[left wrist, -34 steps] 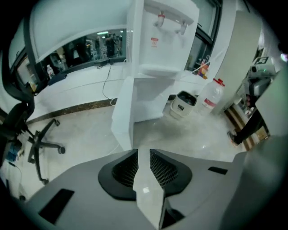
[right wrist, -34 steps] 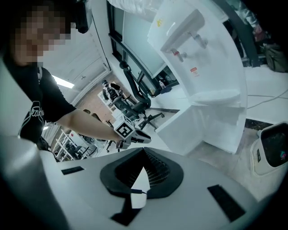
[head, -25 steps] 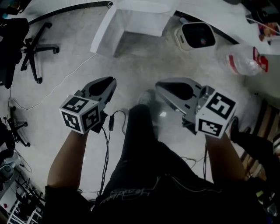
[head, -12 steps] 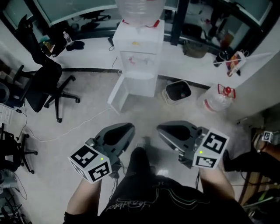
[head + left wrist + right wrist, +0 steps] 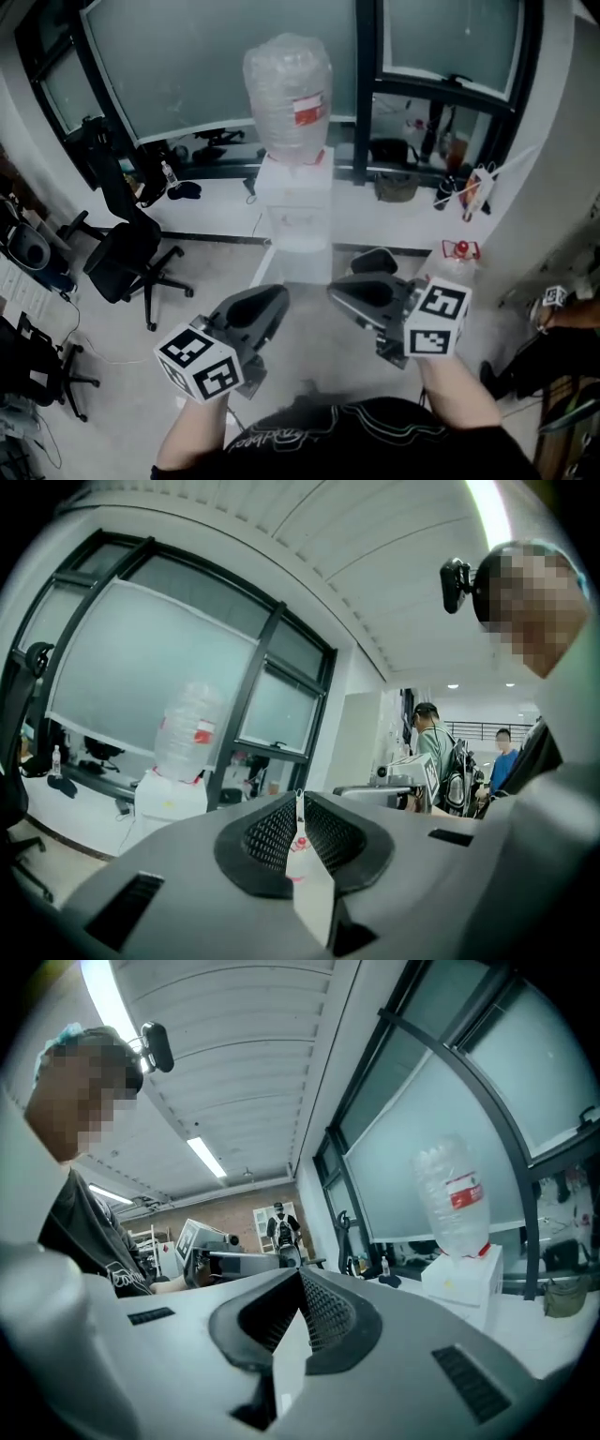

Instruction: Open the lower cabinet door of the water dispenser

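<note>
The white water dispenser (image 5: 295, 202) stands against the window wall with a clear bottle (image 5: 288, 94) on top. Its lower door (image 5: 266, 262) appears swung out to the left. Both grippers are held up in front of me, well short of the dispenser and pointing toward it. The left gripper (image 5: 272, 300) has just been closing; its jaws now meet with nothing between them. The right gripper (image 5: 342, 286) is shut and empty too. The left gripper view has the left gripper (image 5: 298, 797) and the dispenser (image 5: 169, 794) at left. The right gripper view has the right gripper (image 5: 300, 1271) and the dispenser (image 5: 464, 1279) at right.
A black office chair (image 5: 127, 258) stands left of the dispenser. To its right are a small waste bin (image 5: 375, 261) and a spare water bottle (image 5: 455, 258) on the floor. People stand in the background (image 5: 433, 752). A white ledge (image 5: 412, 220) runs under the windows.
The head view has swung up from the floor to the window wall, so the dispenser and its bottle now show whole. Both grippers have risen and now point level at it.
</note>
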The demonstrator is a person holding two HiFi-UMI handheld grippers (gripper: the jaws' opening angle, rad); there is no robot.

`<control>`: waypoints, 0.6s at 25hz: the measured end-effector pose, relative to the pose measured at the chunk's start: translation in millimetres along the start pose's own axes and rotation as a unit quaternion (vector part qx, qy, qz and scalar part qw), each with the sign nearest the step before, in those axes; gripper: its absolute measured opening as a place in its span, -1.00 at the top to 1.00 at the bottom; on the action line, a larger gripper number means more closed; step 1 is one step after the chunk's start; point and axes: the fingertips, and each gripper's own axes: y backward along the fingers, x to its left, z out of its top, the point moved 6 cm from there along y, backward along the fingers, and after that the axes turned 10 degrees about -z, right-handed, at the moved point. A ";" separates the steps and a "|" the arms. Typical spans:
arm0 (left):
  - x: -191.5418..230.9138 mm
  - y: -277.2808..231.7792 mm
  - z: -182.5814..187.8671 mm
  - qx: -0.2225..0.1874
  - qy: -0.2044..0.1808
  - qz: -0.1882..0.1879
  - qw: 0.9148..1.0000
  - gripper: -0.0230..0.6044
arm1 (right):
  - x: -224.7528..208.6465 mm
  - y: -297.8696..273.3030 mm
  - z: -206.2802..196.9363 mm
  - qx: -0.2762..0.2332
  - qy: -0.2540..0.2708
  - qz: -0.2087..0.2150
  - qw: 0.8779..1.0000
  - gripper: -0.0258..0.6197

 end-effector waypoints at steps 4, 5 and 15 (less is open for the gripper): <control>-14.1 4.0 23.4 -0.014 -0.022 -0.006 1.000 0.88 | 13.0 8.3 17.8 -0.016 0.003 0.006 1.000 0.88; -18.2 4.1 25.7 -0.015 -0.028 -0.008 0.999 0.88 | 16.0 10.0 20.1 -0.018 0.008 0.008 1.000 0.88; -48.1 10.7 30.0 -0.017 -0.066 -0.014 0.998 0.90 | 47.2 18.5 26.8 -0.018 0.042 0.016 0.999 0.88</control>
